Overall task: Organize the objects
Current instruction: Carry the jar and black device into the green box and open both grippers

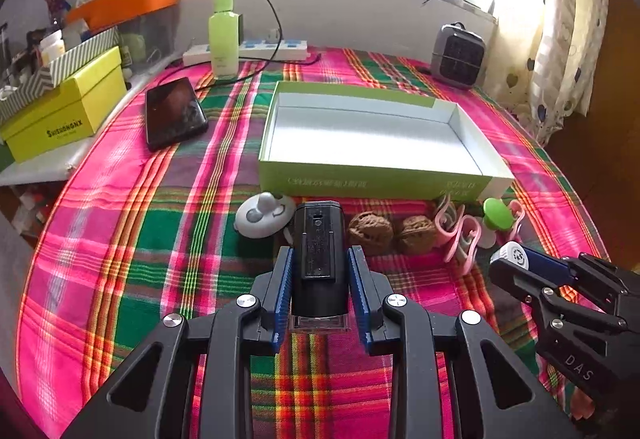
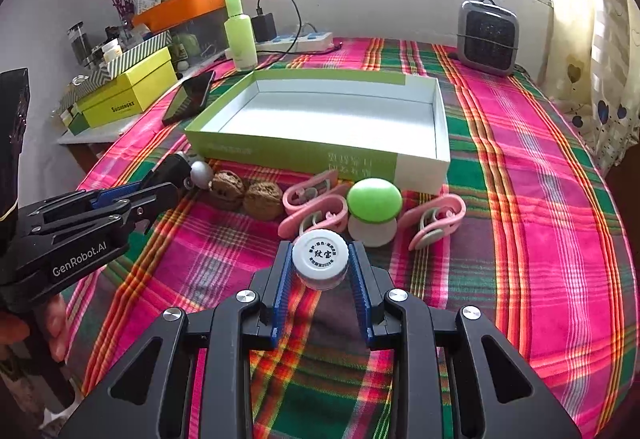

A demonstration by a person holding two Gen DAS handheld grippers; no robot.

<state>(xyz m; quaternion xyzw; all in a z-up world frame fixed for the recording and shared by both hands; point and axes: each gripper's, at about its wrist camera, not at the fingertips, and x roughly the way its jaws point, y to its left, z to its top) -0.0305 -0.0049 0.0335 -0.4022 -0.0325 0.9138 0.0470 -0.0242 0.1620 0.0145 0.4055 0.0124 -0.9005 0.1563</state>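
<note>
Two grippers are each clamped on something low over the plaid tablecloth [image 1: 120, 259]. Nearest in the left wrist view, the left gripper [image 1: 320, 259] holds a black cylindrical device [image 1: 318, 259] between its blue pads; no earlier picture is given. The device is dark and matte, with a raised rectangular panel along its upper face and a clear plastic piece at its near end, and its long axis runs straight away from the camera, the far end toward the box. In the right wrist view, the right gripper [image 2: 320, 263] is closed on a small white jar [image 2: 319, 265], round, with a white lid bearing printed characters; the lid faces up toward the camera. Just beyond the grippers lies a row of small things: a white round gadget [image 1: 260, 217], two walnuts [image 1: 370, 233], pink clips [image 2: 316, 205] and a green-topped mushroom-shaped item [image 2: 374, 199]. Behind that row, touching or nearly touching it, stands an open shallow green box [image 1: 372, 183] with a white inside, its long side across the view. Farther off lie a black phone [image 1: 174, 113], a light green bottle [image 1: 223, 33] by a power strip [image 1: 256, 51], and a small heater [image 1: 458, 55] near the wall.
</note>
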